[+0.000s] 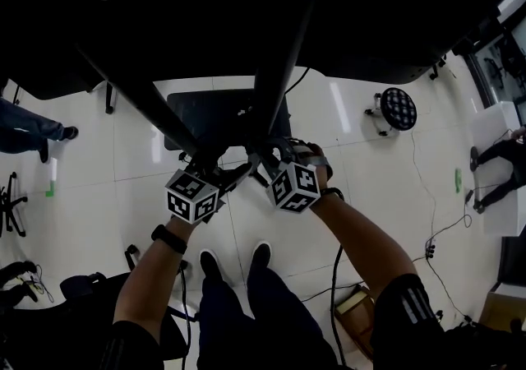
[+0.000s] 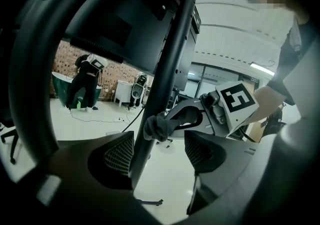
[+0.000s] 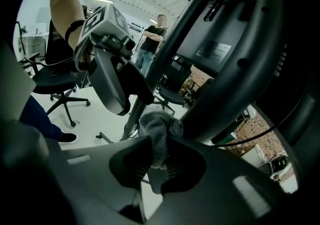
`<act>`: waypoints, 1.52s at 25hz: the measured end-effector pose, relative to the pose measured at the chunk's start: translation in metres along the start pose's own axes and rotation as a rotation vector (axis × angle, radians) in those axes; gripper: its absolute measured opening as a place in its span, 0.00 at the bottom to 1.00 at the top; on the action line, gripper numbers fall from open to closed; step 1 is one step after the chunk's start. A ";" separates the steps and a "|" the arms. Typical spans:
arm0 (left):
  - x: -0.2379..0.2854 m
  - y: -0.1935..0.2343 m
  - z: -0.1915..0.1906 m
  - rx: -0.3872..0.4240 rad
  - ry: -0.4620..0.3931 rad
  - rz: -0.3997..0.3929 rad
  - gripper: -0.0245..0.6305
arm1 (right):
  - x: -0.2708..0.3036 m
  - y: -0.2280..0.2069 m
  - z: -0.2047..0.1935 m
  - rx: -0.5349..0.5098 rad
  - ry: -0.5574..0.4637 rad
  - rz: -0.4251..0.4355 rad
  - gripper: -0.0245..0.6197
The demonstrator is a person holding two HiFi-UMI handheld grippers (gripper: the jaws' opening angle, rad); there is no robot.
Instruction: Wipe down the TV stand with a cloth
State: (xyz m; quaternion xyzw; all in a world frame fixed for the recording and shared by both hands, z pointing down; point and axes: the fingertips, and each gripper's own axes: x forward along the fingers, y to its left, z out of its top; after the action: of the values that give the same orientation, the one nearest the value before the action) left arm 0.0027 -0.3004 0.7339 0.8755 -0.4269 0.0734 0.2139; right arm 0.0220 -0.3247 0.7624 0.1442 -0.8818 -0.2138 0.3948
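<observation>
The black TV stand (image 1: 271, 72) rises in front of me, its slanted poles running up under the dark screen. In the right gripper view, my right gripper (image 3: 157, 161) is shut on a grey cloth (image 3: 160, 131), which is pressed against a stand pole (image 3: 150, 86). The left gripper view shows the same cloth (image 2: 157, 128) bunched on the pole (image 2: 167, 79). My left gripper (image 2: 160, 151) is open, and the pole passes between its jaws close to the left pad (image 2: 118, 156). From the head view both grippers sit side by side at the poles: the left gripper (image 1: 230, 179) and the right gripper (image 1: 267, 167).
The stand's dark base plate (image 1: 218, 109) lies on the white floor ahead of my feet. A round black stool (image 1: 397, 108) is at the right, a cardboard box (image 1: 353, 311) and cables near my right leg. An office chair (image 3: 55, 76) and other people (image 3: 152, 39) are nearby.
</observation>
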 end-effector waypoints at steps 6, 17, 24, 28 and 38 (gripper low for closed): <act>0.017 0.016 -0.058 -0.037 0.041 0.008 0.56 | 0.042 0.035 -0.044 0.029 0.043 0.033 0.09; 0.051 0.042 -0.141 -0.080 0.125 0.002 0.56 | 0.109 0.085 -0.108 0.084 0.114 0.103 0.09; 0.065 0.047 -0.162 -0.115 0.132 0.006 0.56 | 0.139 0.113 -0.143 0.096 0.172 0.154 0.09; 0.069 0.047 -0.167 -0.126 0.131 0.005 0.56 | 0.144 0.114 -0.148 0.106 0.174 0.154 0.10; 0.001 0.018 -0.133 -0.124 0.106 0.036 0.56 | 0.046 0.108 -0.068 0.272 0.004 0.157 0.10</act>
State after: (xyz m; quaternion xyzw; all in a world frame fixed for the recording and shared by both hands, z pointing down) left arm -0.0039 -0.2528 0.8588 0.8476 -0.4345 0.0970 0.2886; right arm 0.0348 -0.2687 0.8854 0.1276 -0.9105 -0.0606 0.3886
